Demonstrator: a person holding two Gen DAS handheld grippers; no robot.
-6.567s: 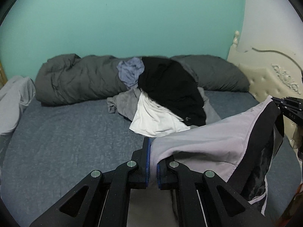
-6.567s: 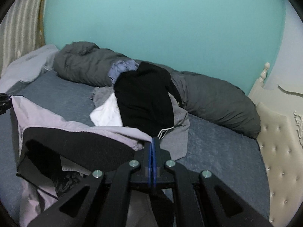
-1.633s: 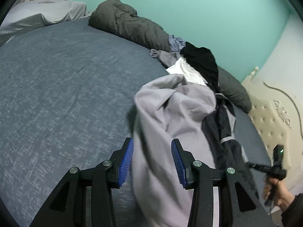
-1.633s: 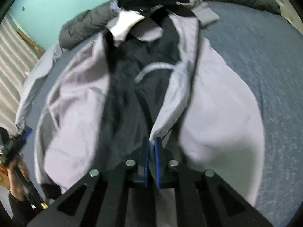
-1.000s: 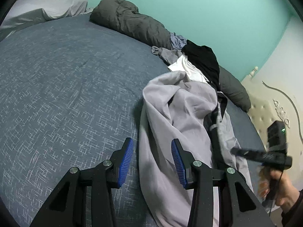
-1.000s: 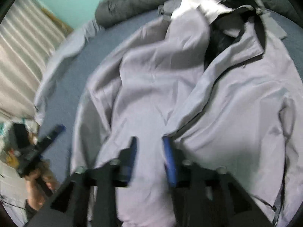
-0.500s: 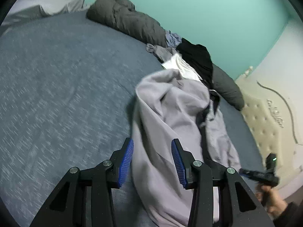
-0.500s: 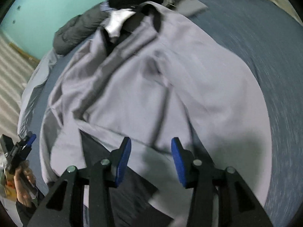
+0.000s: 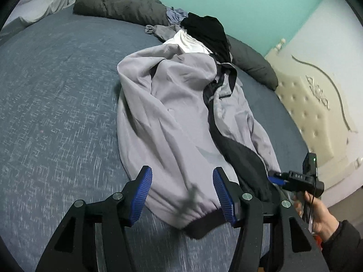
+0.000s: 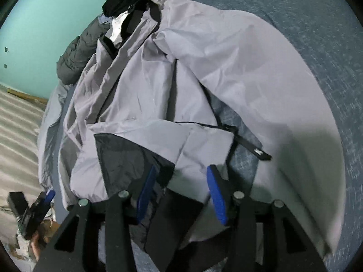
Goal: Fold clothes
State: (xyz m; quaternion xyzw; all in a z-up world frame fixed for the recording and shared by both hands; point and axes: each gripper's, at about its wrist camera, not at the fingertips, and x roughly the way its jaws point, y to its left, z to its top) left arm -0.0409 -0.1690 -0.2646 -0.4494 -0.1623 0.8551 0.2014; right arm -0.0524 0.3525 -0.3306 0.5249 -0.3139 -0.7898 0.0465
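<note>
A pale lilac jacket [image 9: 177, 104] with black lining and trim lies crumpled lengthwise on the blue-grey bed [image 9: 56, 95]. My left gripper [image 9: 182, 195] is open above its near hem, one blue pad on each side of the cloth. The right gripper [image 9: 275, 179] shows at the right edge, held by a hand [image 9: 322, 217]. In the right wrist view the same jacket [image 10: 204, 72] fills the frame, front flaps turned back showing dark lining [image 10: 127, 158]. My right gripper [image 10: 179, 192] stands open over the near flap. The left gripper [image 10: 48, 196] appears at the lower left.
A pile of other clothes, black [image 9: 208, 31], white [image 9: 186, 43] and grey, lies beyond the jacket against a rolled dark grey duvet [image 9: 120, 6]. A dark pillow [image 9: 251, 65] and a cream tufted headboard [image 9: 313, 113] are on the right. Turquoise wall behind.
Both grippers have let go of the jacket, which now lies on the bed. My left gripper has drawn closer to the hem; my right has opened over the flap.
</note>
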